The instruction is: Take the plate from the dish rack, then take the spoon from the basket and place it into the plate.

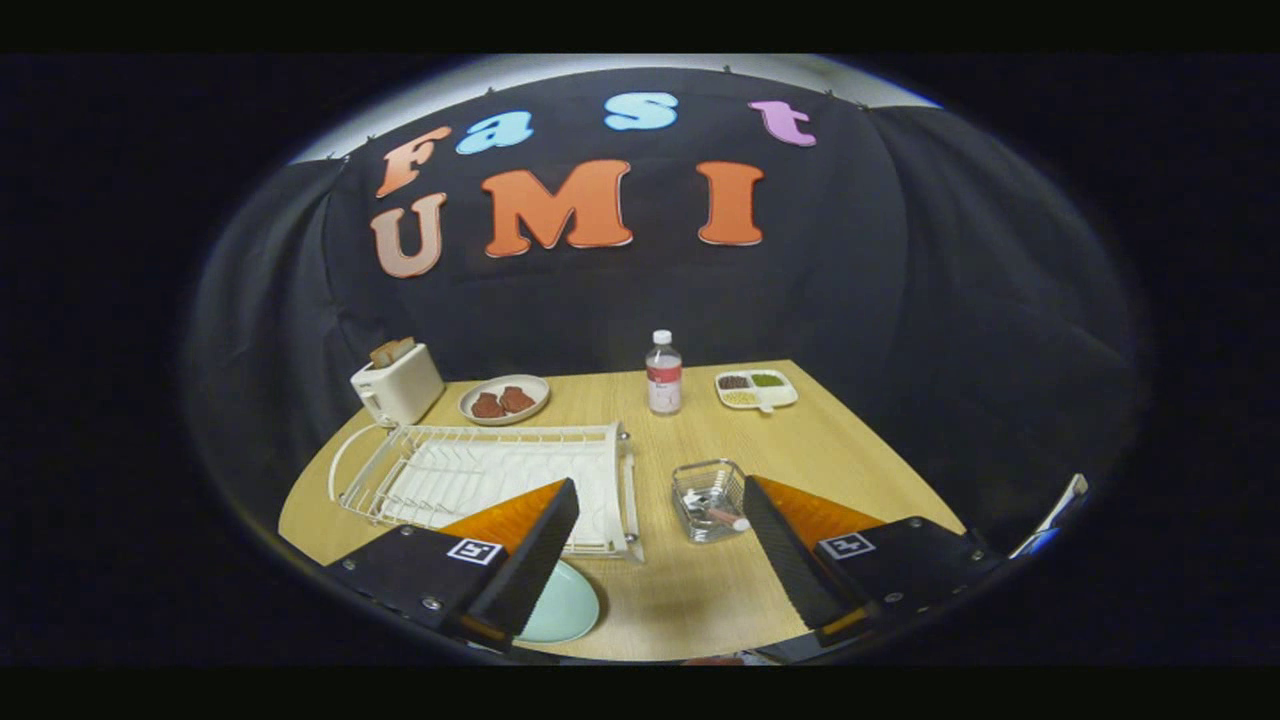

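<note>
Spoon [722,516] lies slantwise in basket [709,499] (fingers [540,545] apart, empty).

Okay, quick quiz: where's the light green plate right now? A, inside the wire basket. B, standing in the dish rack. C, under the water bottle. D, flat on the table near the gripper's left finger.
D: the light green plate lies flat on the table, partly behind the open gripper's left finger, in front of the dish rack.
</note>
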